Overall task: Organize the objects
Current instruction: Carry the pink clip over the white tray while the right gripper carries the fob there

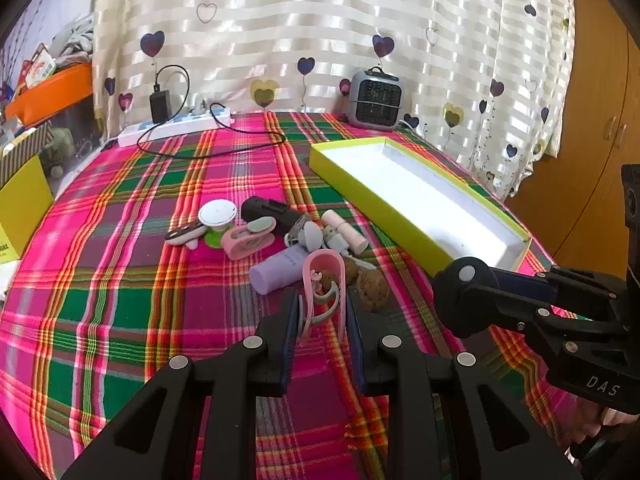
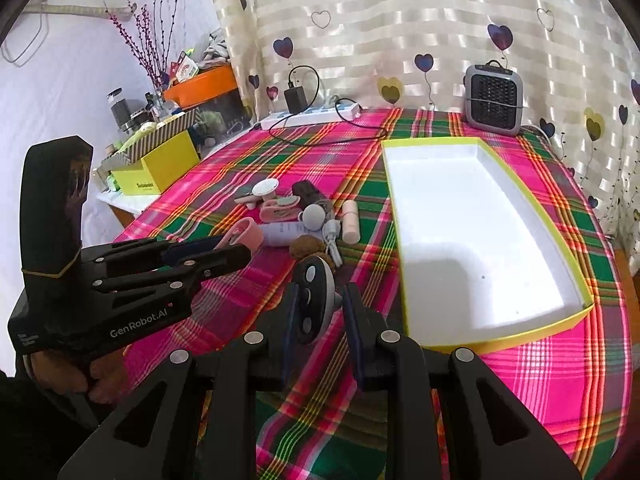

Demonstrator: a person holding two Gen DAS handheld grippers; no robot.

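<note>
My left gripper (image 1: 323, 304) is shut on a pink clip-shaped holder (image 1: 324, 280) with a grey hook inside, held above the plaid tablecloth; it also shows in the right wrist view (image 2: 244, 236). My right gripper (image 2: 319, 308) is shut on a grey and black oval device (image 2: 314, 300), near the front left corner of the yellow box. The yellow box (image 1: 352, 182) (image 2: 560, 322) with a white inside is empty. A pile of small items lies left of it: a lilac tube (image 1: 278, 270), a pink case (image 1: 246, 240), a white round lid (image 1: 217, 213), a pale pink tube (image 1: 346, 230), brown walnuts (image 1: 374, 290).
A grey fan heater (image 1: 376, 98) stands at the back by the curtain. A white power strip (image 1: 176, 126) with a black charger and cable lies at the back left. A yellow carton (image 2: 160, 166) and an orange tray (image 2: 204, 82) stand off the table's left side.
</note>
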